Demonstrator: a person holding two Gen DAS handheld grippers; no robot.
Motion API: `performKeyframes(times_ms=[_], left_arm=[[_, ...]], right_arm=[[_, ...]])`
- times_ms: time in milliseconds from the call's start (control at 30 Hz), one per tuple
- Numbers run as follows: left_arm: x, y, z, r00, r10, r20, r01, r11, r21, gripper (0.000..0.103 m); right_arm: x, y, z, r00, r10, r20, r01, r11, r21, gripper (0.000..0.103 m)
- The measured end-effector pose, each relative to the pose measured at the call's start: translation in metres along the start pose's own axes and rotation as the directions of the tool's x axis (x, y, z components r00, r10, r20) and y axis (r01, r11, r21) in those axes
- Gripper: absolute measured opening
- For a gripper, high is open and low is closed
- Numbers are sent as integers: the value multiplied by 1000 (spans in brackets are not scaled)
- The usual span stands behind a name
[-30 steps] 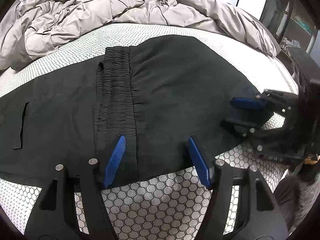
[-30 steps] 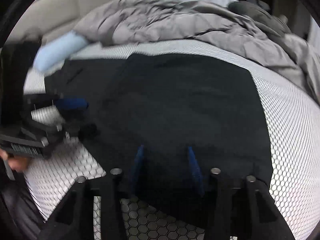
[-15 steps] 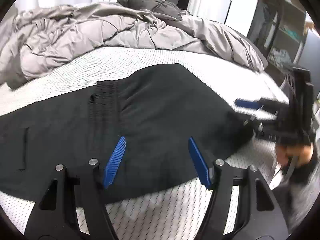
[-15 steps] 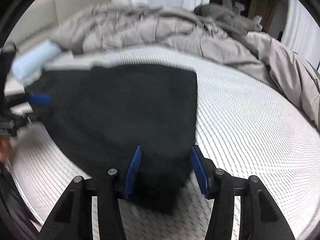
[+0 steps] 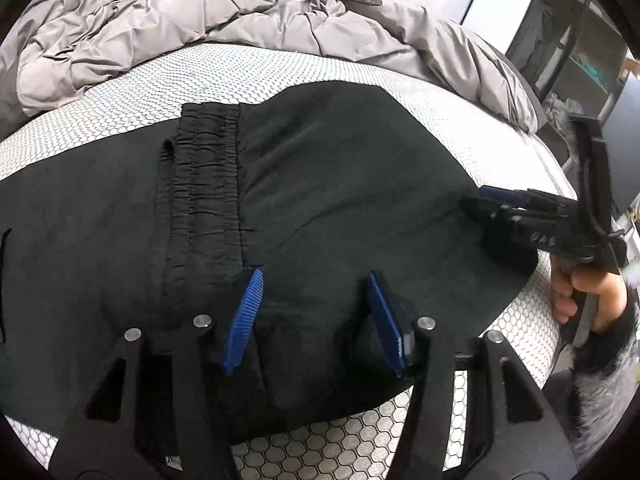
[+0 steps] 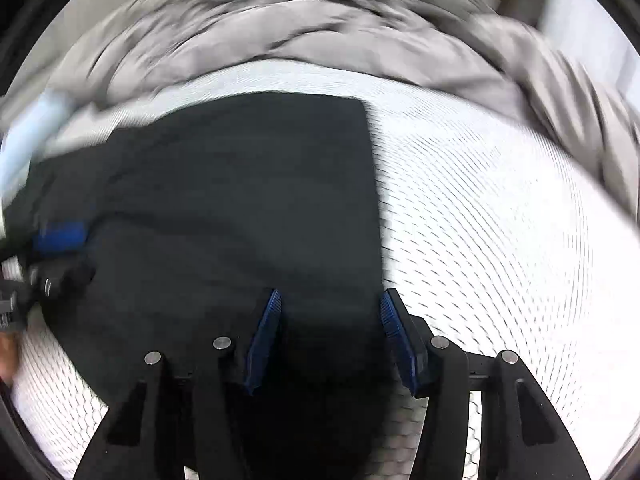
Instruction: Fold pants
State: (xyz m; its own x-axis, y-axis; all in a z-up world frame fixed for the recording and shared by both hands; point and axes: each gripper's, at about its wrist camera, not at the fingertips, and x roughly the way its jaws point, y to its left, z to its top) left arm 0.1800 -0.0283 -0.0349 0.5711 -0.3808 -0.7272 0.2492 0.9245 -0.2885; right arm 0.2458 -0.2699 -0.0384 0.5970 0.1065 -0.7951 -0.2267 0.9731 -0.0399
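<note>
The left gripper (image 5: pixel 316 316) stands over the near edge of the black pants (image 5: pixel 320 200), its blue pads apart and closing, with dark cloth lying between them but not visibly pinched. The right gripper (image 6: pixel 330 336) hangs over the near right corner of the pants (image 6: pixel 240 208), its jaws spread either side of the fabric; the right wrist view is blurred, so contact cannot be told. The pants lie flat on a bed (image 5: pixel 240 68) with a white honeycomb-patterned cover, folded over so the gathered elastic waistband (image 5: pixel 208 184) runs from near to far across the cloth, left of the left gripper. The fabric is matte black with soft creases. A crumpled grey duvet (image 5: pixel 180 12) is heaped along the far side of the bed.
</note>
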Motion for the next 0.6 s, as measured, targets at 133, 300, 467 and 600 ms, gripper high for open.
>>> performKeyframes(times_ms=[133,300,467,600], left_arm=[[-17,-9,13,996,43,75,-43,999,-3,52],[15,-9,46,999,44,27,-43,999,-23,49],[33,6,49,1000,27,-2,-27,999,-25,43],[29,14,42,1000,-6,16,7,1000,-28,42]], right_arm=[[-24,9,6,994,32,107,-33,999,3,52],[-5,50,22,983,173,69,-169,984,-58,52],[29,81,27,999,42,-29,-47,977,-210,52],[27,44,30,977,-212,-2,209,965,-162,54]])
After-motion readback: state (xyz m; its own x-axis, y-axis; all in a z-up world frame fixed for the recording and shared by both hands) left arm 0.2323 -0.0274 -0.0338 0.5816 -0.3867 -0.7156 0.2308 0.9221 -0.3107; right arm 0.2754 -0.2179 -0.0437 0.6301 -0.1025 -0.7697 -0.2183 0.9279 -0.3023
